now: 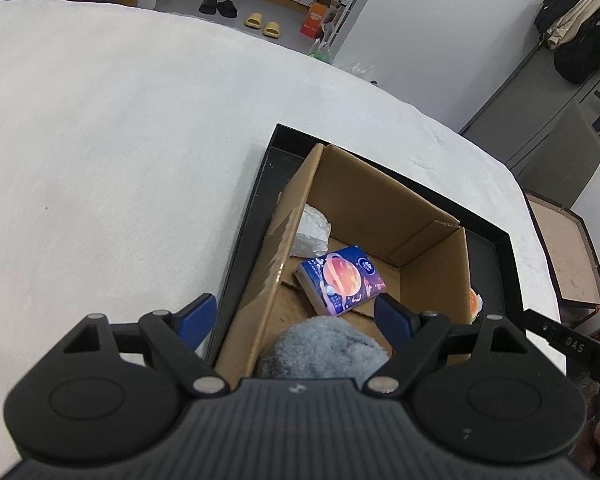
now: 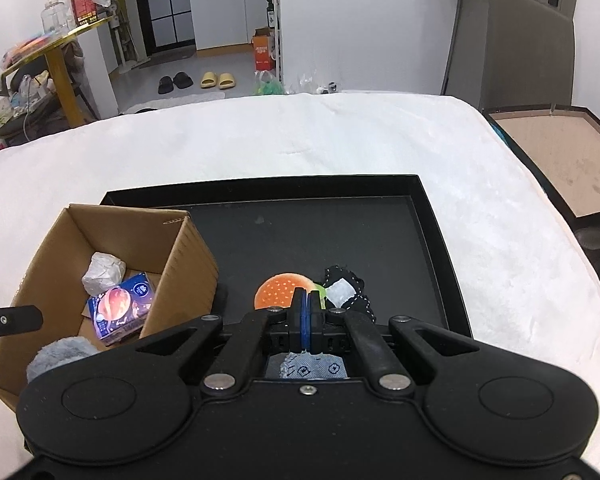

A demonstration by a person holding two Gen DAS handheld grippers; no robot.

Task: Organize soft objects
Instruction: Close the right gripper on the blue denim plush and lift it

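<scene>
Roughly halfway, judging by the cardboard box (image 2: 100, 264).

Left gripper (image 1: 296, 316) spread wide and empty above the box; right gripper (image 2: 307, 312) pressed shut on nothing, over the black tray (image 2: 436, 240). Inside the box: grey fluffy ball (image 1: 324, 348), tissue pack (image 1: 342, 280), crumpled white wad (image 2: 103, 272). Still outside the box, on the tray: burger toy (image 2: 278, 290), black stitched pouch (image 2: 346, 290), denim piece (image 2: 312, 366).
</scene>
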